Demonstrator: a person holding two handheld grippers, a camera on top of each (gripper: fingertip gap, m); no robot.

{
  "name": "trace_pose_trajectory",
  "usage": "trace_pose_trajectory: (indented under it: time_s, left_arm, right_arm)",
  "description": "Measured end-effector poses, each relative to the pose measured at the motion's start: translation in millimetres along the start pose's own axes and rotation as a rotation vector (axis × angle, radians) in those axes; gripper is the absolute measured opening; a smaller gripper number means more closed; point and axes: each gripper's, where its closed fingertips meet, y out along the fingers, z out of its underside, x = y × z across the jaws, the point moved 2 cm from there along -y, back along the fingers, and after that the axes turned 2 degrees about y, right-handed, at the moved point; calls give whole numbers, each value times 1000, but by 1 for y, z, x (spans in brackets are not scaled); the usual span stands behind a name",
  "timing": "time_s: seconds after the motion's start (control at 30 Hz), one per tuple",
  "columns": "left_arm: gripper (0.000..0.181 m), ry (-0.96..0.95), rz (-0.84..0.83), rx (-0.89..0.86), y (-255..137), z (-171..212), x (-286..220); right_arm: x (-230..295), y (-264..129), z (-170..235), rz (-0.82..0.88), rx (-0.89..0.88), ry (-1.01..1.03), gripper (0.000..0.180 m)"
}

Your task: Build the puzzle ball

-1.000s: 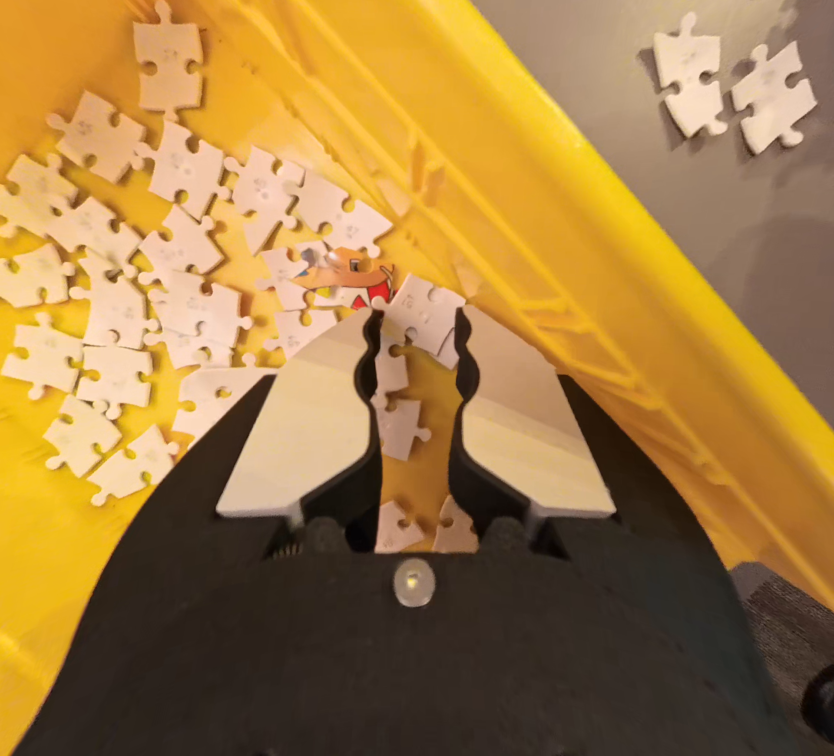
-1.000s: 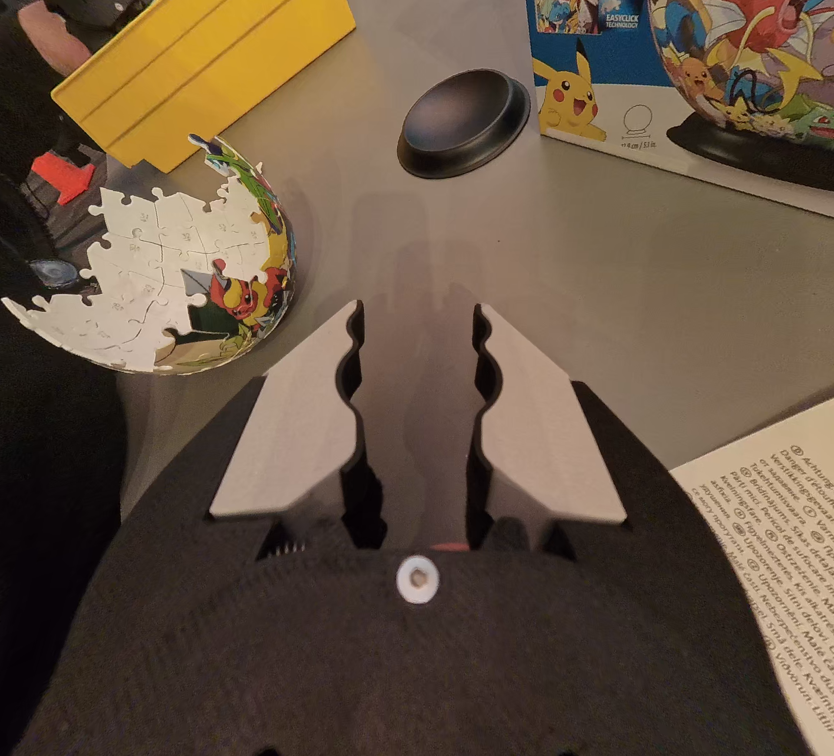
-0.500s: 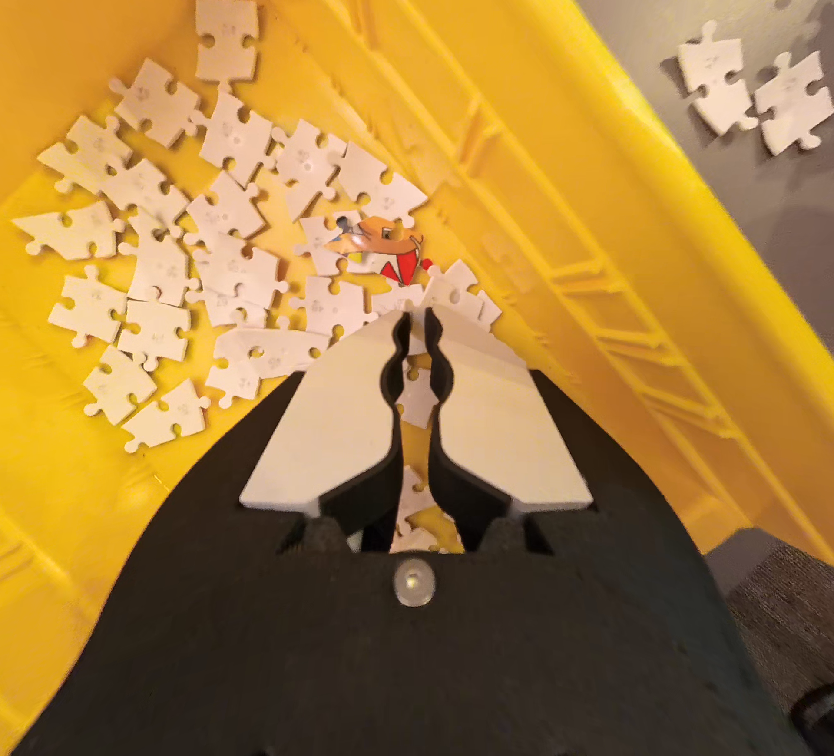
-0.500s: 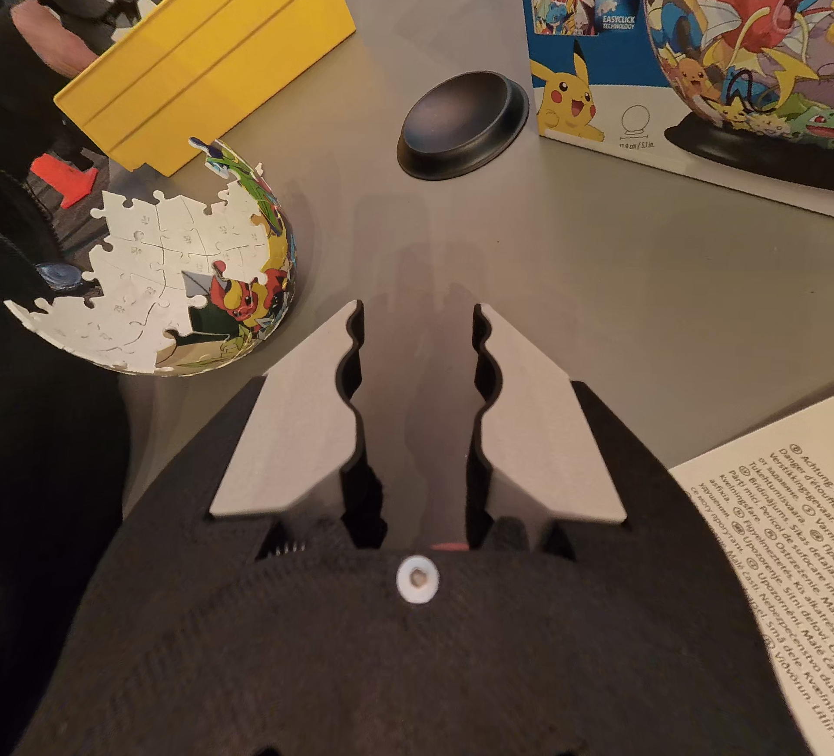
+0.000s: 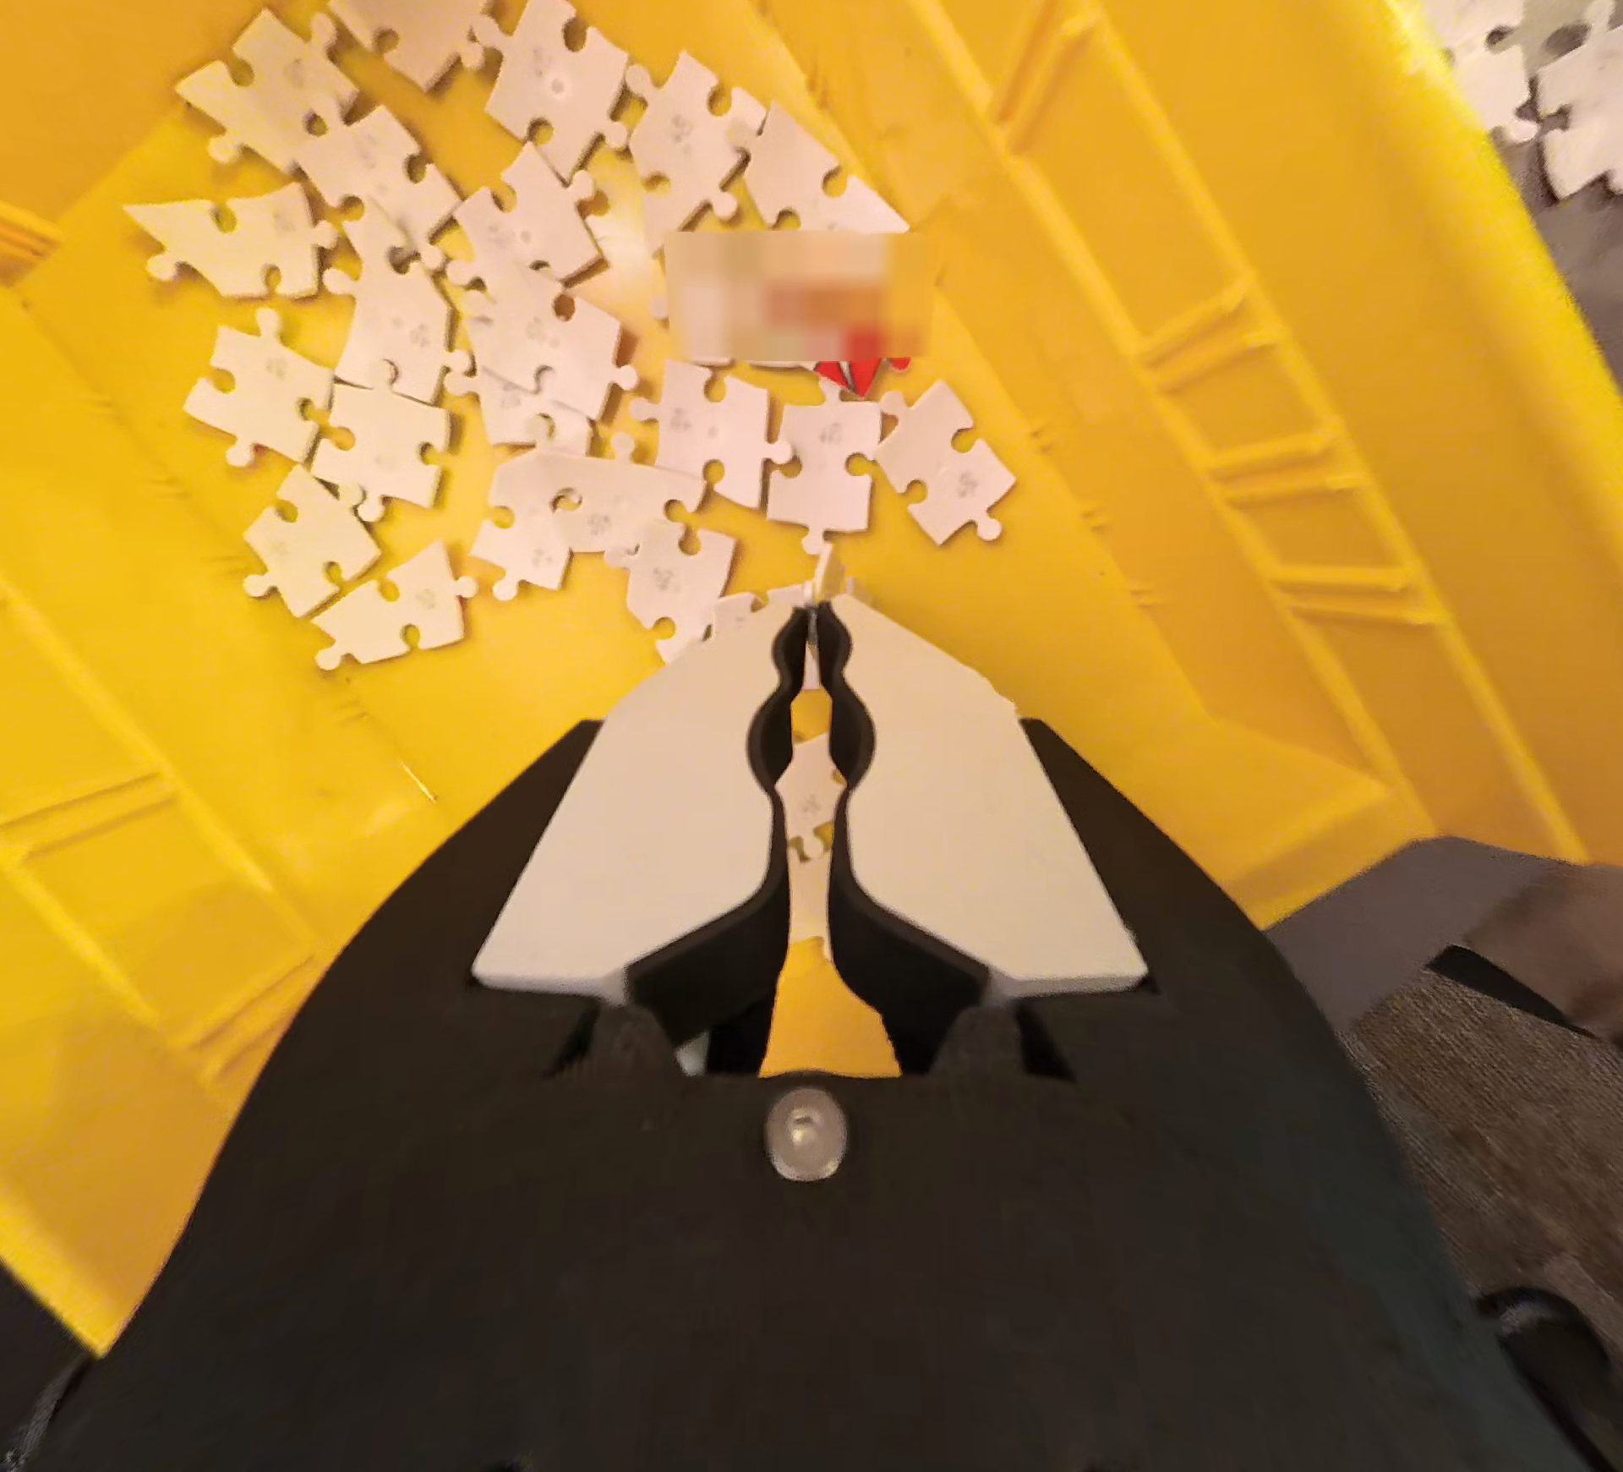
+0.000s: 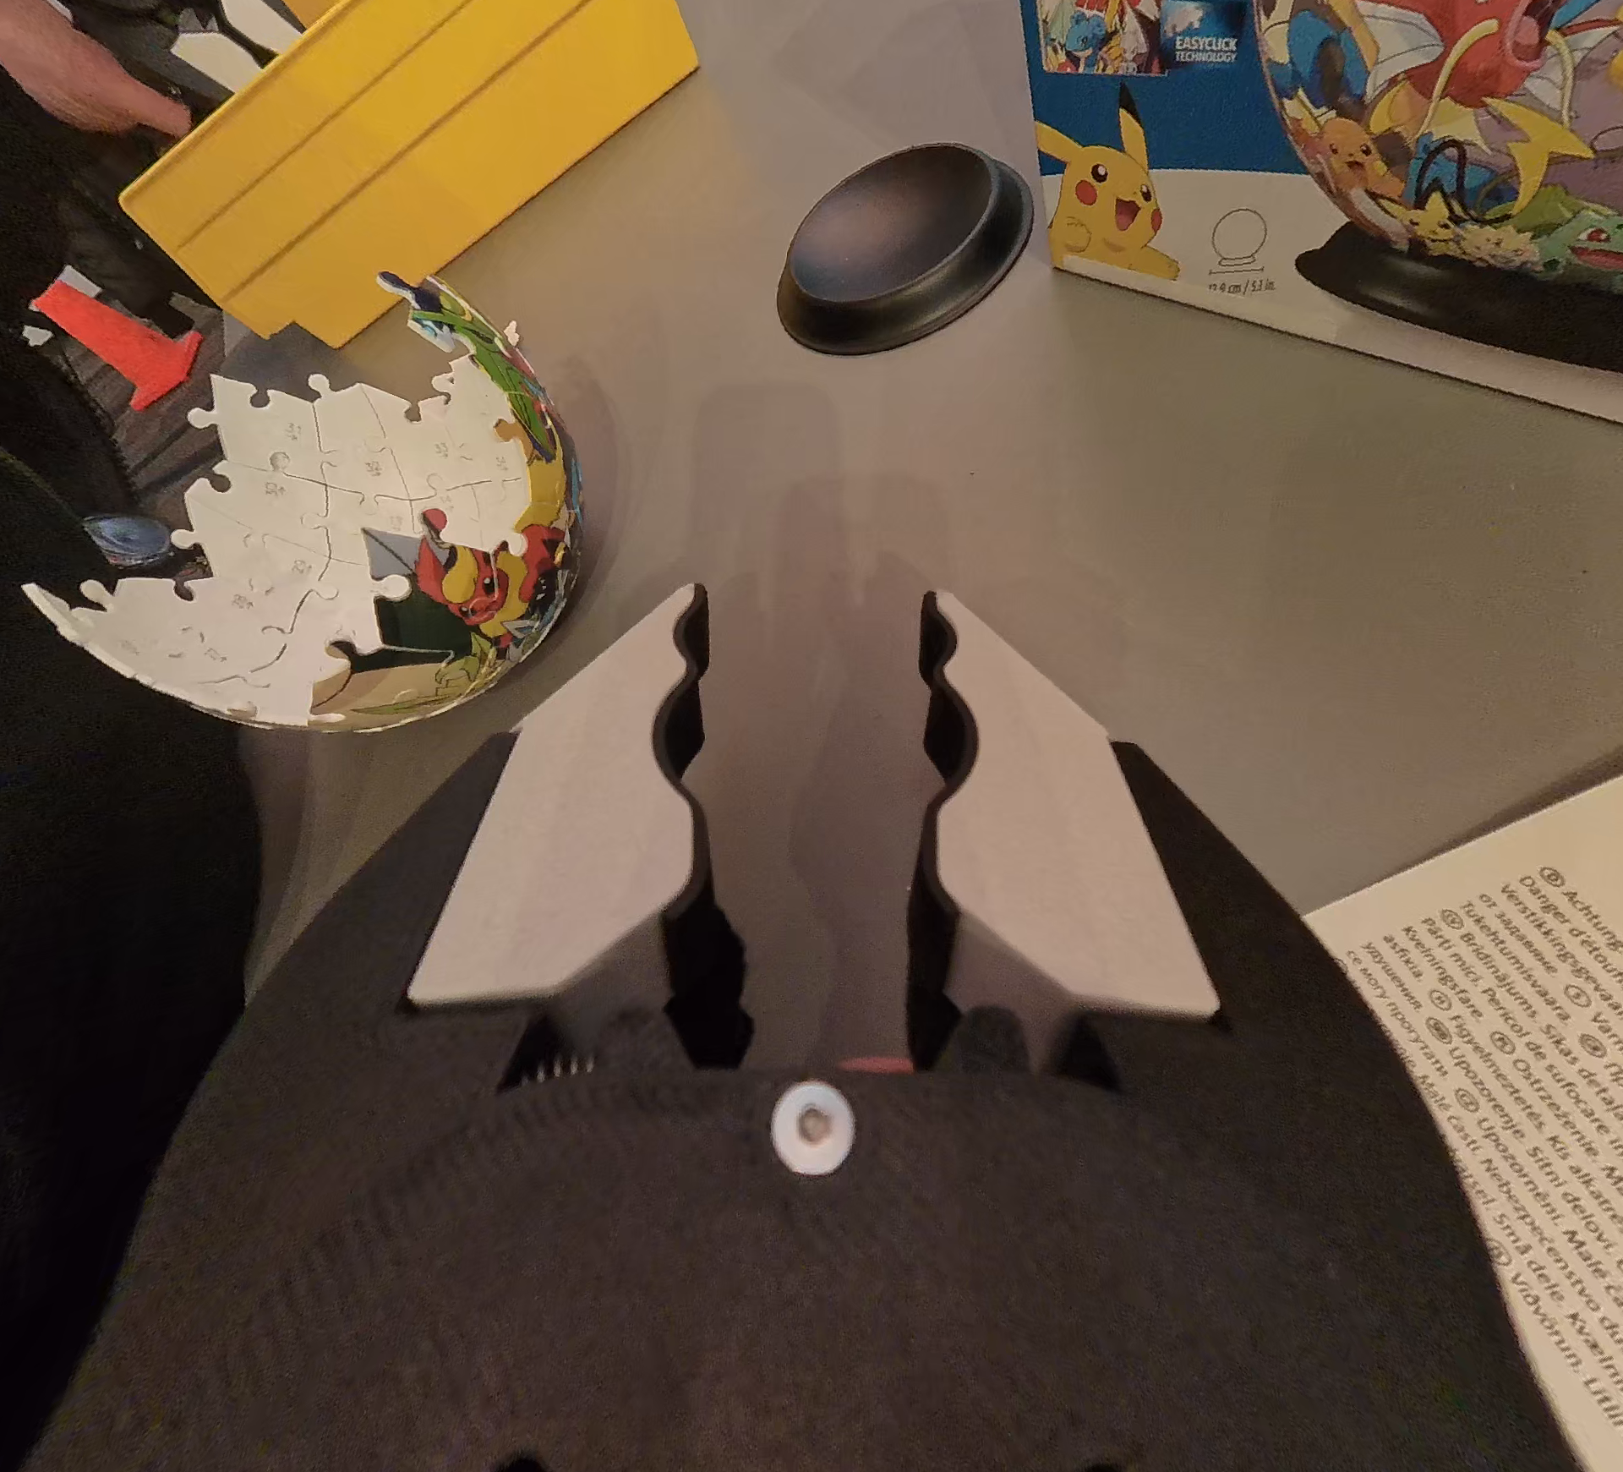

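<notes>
My left gripper (image 5: 821,615) is inside the yellow bin (image 5: 1142,288) and is shut on a white puzzle piece (image 5: 825,573), which stands edge-on between the fingertips just above the bin floor. Several loose white pieces (image 5: 527,341) lie face down on the floor beyond it. One piece with red and orange print is partly covered by a blur. The half-built puzzle ball (image 6: 351,534) lies on the grey table to the left of my right gripper (image 6: 812,604), which is open, empty and apart from the ball. The left gripper also shows far off at the bin (image 6: 176,15).
A black round stand (image 6: 905,253) sits ahead of the right gripper. The puzzle box (image 6: 1317,68) stands at the back right. A printed leaflet (image 6: 1511,1034) lies at the right edge. Two loose pieces (image 5: 1493,51) lie on the table outside the bin.
My left gripper has shut on one white piece and drawn back and up from the pile. The right gripper has hardly moved.
</notes>
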Motion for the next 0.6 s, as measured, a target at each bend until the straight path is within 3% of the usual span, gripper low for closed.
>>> trace_pose_trajectory:
  time_s: [0.03, 0.17, 0.3, 0.6]
  left_arm:
    - [7, 0, 0, -10, 0, -1, 0]
    - [31, 57, -5, -52, -4, -17, -1]
    - [30, 121, -2, -141, 4, -50, 1]
    - [33, 218, 49, -52, 58, -71, 7]
  right_arm:
    - [0, 0, 0, 0, 0, 0, 47]
    - [0, 0, 0, -1, 1, -1, 47]
    - [0, 0, 0, -1, 2, -3, 47]
    - [1, -1, -1, -8, -6, 2, 47]
